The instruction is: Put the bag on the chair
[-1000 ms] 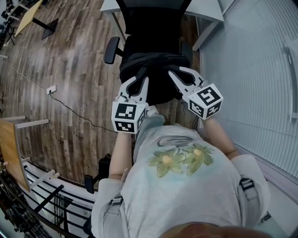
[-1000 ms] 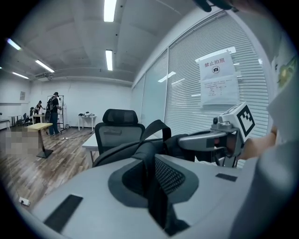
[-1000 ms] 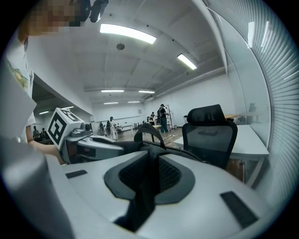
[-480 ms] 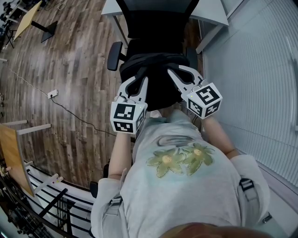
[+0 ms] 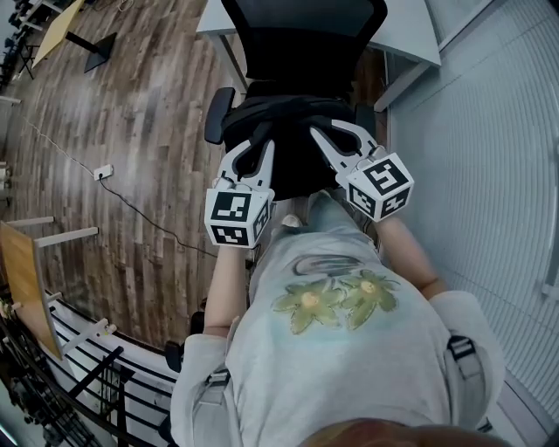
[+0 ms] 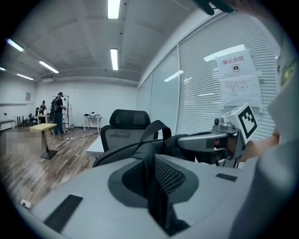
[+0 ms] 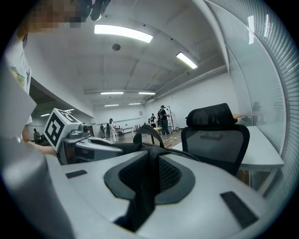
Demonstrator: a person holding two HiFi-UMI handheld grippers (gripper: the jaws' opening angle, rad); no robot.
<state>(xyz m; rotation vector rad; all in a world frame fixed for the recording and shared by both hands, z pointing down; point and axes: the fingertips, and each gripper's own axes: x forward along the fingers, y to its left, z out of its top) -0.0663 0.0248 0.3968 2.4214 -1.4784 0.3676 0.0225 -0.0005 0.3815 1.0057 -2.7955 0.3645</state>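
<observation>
A black bag (image 5: 293,153) hangs between my two grippers, just in front of and above the seat of a black office chair (image 5: 301,39). My left gripper (image 5: 256,150) is shut on the bag's left side. My right gripper (image 5: 325,140) is shut on its right side. In the left gripper view black strap fabric (image 6: 156,186) is pinched in the jaws, with the chair (image 6: 128,127) beyond and the right gripper (image 6: 224,140) alongside. The right gripper view shows the same black fabric (image 7: 145,186) clamped and the chair (image 7: 215,133) close ahead. The chair seat is mostly hidden under the bag.
A white desk (image 5: 410,26) stands behind the chair. Window blinds (image 5: 489,131) run along the right. A cable and socket (image 5: 103,172) lie on the wood floor at left, near a wooden table (image 5: 17,279). People (image 6: 58,112) stand far off.
The chair has slid down the head view and more of its backrest shows. The bag and both grippers have moved slightly forward, closer over the seat. Both grips are unchanged.
</observation>
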